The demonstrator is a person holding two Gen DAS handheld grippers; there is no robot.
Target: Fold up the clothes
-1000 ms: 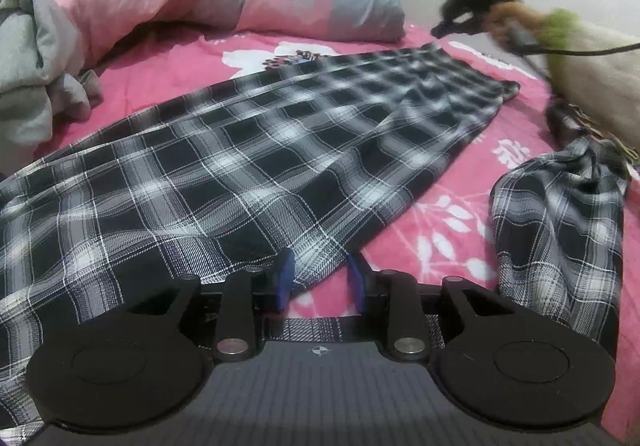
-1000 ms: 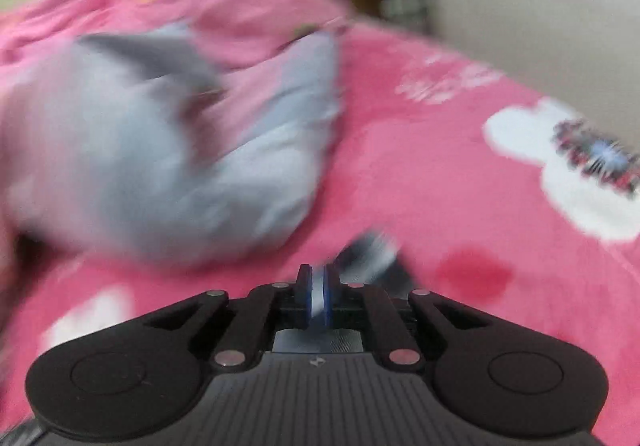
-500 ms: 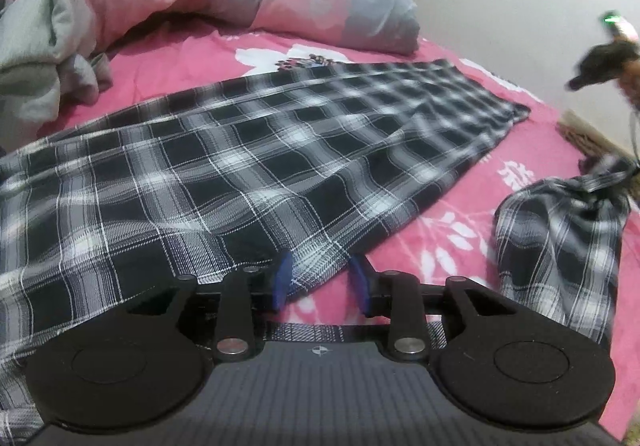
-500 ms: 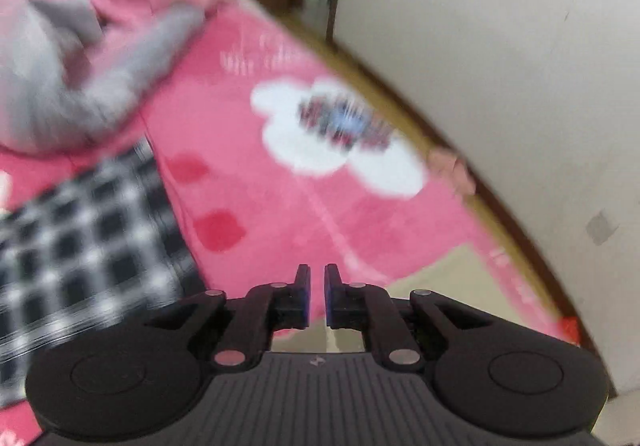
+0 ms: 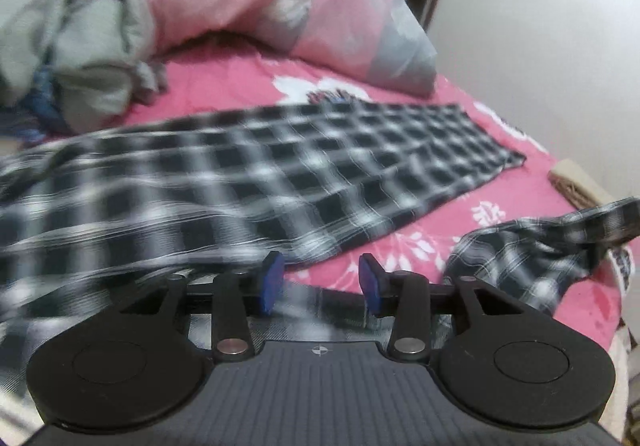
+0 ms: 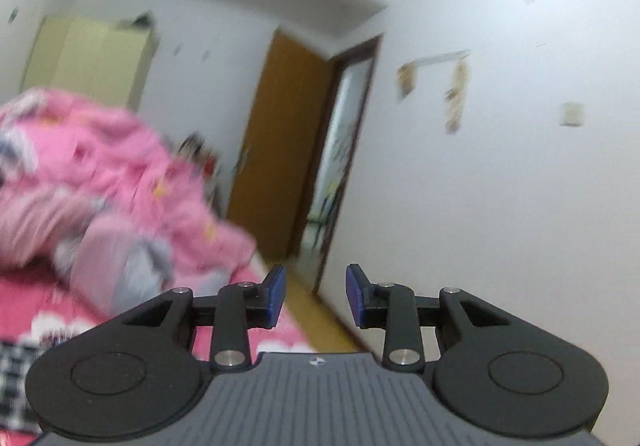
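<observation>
Black-and-white plaid trousers (image 5: 248, 182) lie spread across the pink bed (image 5: 240, 86), one leg flat and reaching to the far right. The other leg (image 5: 532, 262) lies bunched at the right near the bed's edge. My left gripper (image 5: 320, 278) is open and empty, just above the near edge of the plaid cloth. My right gripper (image 6: 316, 294) is open and empty, raised and pointing at the wall and doorway. A corner of the plaid cloth (image 6: 16, 362) shows at the lower left of the right wrist view.
A pink quilt and pillow (image 5: 280, 6) are heaped at the back of the bed. A grey garment (image 5: 80, 46) is piled at the left. A white wall (image 6: 500, 166) and a brown door (image 6: 280, 142) stand beyond the bed.
My right gripper let go of the trouser leg, opened, and swung up and right toward the wall. My left gripper opened wider and the view tilted up slightly.
</observation>
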